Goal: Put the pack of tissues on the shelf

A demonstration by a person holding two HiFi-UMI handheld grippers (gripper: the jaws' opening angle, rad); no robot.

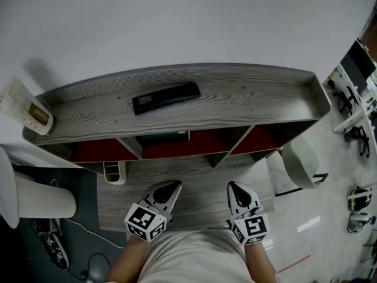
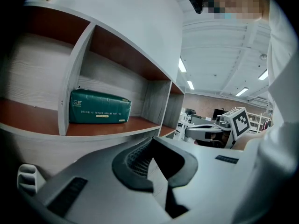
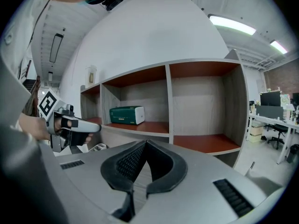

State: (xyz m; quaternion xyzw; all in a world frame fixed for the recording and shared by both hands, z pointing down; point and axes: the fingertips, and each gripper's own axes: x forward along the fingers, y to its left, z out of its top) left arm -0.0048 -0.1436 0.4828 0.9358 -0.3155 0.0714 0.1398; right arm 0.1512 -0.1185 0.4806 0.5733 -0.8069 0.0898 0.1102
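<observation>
tissue pack [image 2: 99, 107] is sitting on the shelf [image 2: 140, 123]; left gripper [image 1: 169, 187] and right gripper [image 1: 235, 187] are hovering closed and empty; placing seems done, withdrawing comes next.

There is one grey wood-grain shelf unit [image 1: 247, 99]. Two upright dividers [image 1: 131, 148] split it into three red-floored compartments [image 1: 97, 151]. One green, soft rectangular pack of tissues [image 2: 99, 107] is present, and it is the only thing in any compartment. The unit's top carries two things: one flat black rectangular case [image 1: 165, 97] and one pale paper coffee cup [image 1: 26, 108]. Two grey two-jaw grippers are in view, the left gripper [image 1: 171, 188] and the right gripper [image 1: 235, 190]. Each bears one black-and-white marker cube [image 1: 145, 221], making two cubes. One small white slotted holder [image 1: 113, 171] sits on the lower wood-grain surface.
</observation>
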